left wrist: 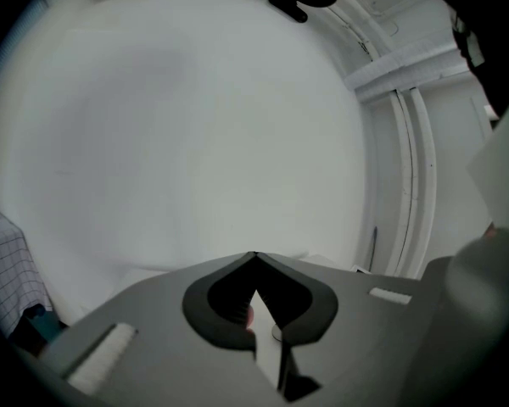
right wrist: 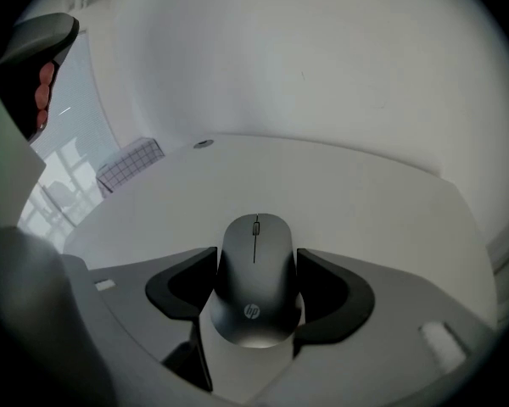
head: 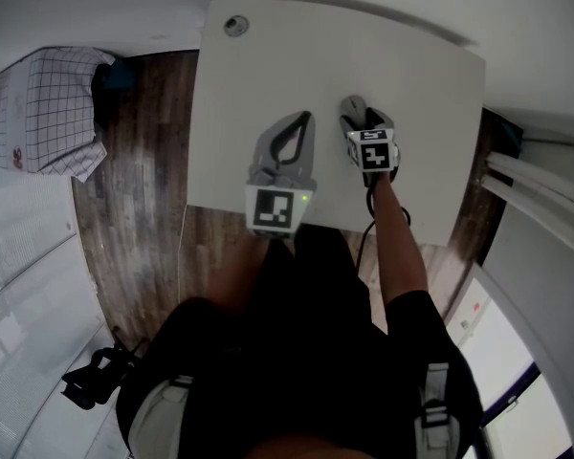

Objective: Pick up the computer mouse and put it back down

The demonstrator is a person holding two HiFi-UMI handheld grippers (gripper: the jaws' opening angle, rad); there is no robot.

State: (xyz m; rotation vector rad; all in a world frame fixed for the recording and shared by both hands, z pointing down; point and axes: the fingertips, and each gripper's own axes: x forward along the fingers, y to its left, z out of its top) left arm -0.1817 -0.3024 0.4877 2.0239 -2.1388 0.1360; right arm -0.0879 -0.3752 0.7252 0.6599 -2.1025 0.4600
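Where the table (head: 268,75) has its near edge, the left gripper (left wrist: 253,258) hangs idle, jaws pressed tip to tip with nothing between them, aimed up and away from the tabletop. A little farther in, over the table's near-right part, the right gripper (right wrist: 256,263) is clamped on the computer mouse (right wrist: 254,288). Its dark pads meet the mouse's two flanks, with the tail end toward the camera and the scroll wheel pointing away. Whether the mouse rests on the table or is just clear of it cannot be told.

The mouse looks like a light, rigid plastic shell, smooth and rounded, so it would probably slip upward out of a pinch placed too high. The low, straighter sides at its waist, where the pads sit now, seem the surest hold, and modest pressure should do. At the table's far-left corner sits a round cable grommet (head: 235,26). Off the table's left side, a checked box (head: 48,108) stands on the wooden floor.
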